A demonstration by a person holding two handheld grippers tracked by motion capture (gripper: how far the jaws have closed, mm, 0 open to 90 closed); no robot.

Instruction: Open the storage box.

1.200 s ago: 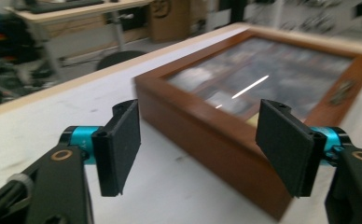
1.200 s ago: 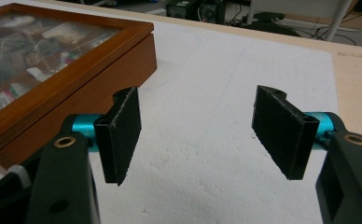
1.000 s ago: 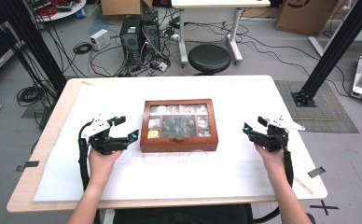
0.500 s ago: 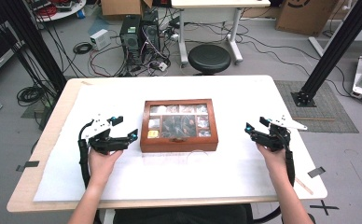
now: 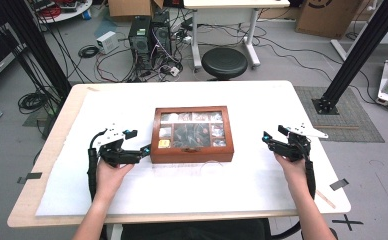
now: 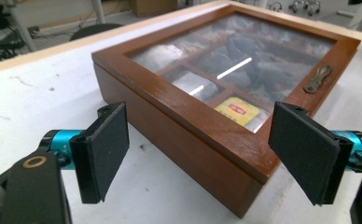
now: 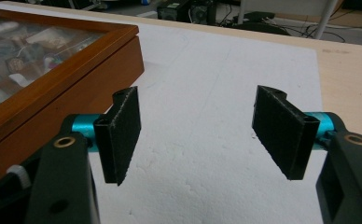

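The left hand-held gripper [image 5: 141, 151] has edged closer to the glass-lidded brown wooden box [image 5: 192, 134], centred on the white-covered surface [image 5: 262, 185]; jaws wide, empty. The right hand-held gripper [image 5: 267, 140], likewise agape and empty, is unmoved. Cables litter the floor [image 5: 107, 55].

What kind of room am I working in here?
Likely a robotics or recording lab: desktop computer towers with tangled cables on the floor, black aluminium rig posts, and cardboard boxes behind the table.
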